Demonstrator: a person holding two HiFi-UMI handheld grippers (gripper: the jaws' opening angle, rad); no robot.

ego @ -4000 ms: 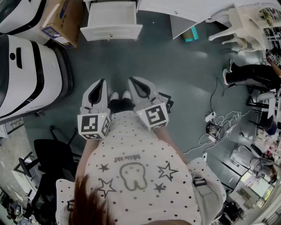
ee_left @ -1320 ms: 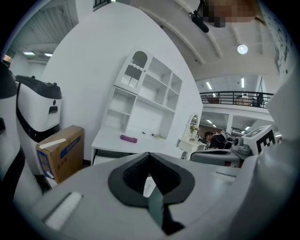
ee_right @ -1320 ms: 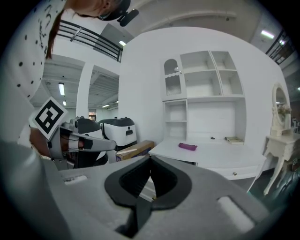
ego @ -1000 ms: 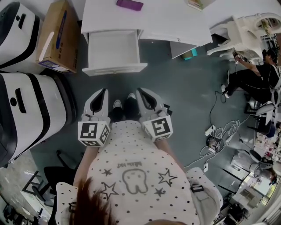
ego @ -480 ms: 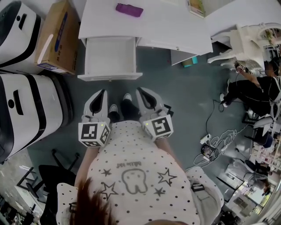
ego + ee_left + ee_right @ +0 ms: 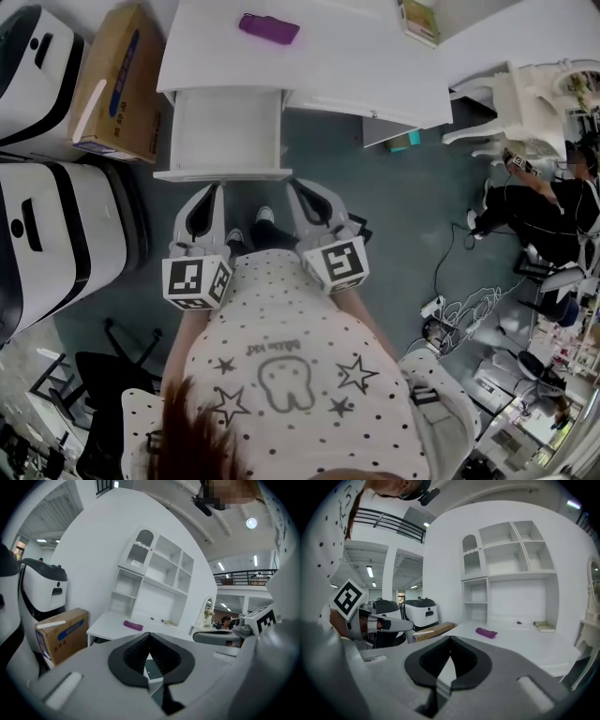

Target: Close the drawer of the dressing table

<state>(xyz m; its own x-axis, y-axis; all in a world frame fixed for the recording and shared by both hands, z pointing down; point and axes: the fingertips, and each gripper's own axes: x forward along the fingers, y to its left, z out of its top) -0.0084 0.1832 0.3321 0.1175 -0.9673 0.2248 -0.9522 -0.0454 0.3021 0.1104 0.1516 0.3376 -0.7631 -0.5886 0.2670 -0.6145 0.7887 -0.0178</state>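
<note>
The white dressing table [image 6: 356,56] fills the top of the head view. Its drawer [image 6: 222,131] stands pulled out and shows an empty white inside. The drawer's front panel [image 6: 222,174] faces me. My left gripper [image 6: 212,190] is shut and empty, its tips just short of the panel's left half. My right gripper [image 6: 294,187] is also shut and empty, near the panel's right corner. In the left gripper view the left gripper [image 6: 150,634] points at the table top [image 6: 112,623]. The right gripper [image 6: 450,638] looks over the table top [image 6: 525,641] toward its shelves.
A purple case [image 6: 268,28] and a small book [image 6: 422,21] lie on the table top. A cardboard box [image 6: 117,84] and white-and-black machines [image 6: 56,234] stand at the left. A white chair [image 6: 525,89], a seated person [image 6: 553,202] and floor cables [image 6: 450,309] are at the right.
Both grippers and I have moved forward toward the table. The open drawer's front now lies right at the gripper tips. The drawer stays pulled out.
</note>
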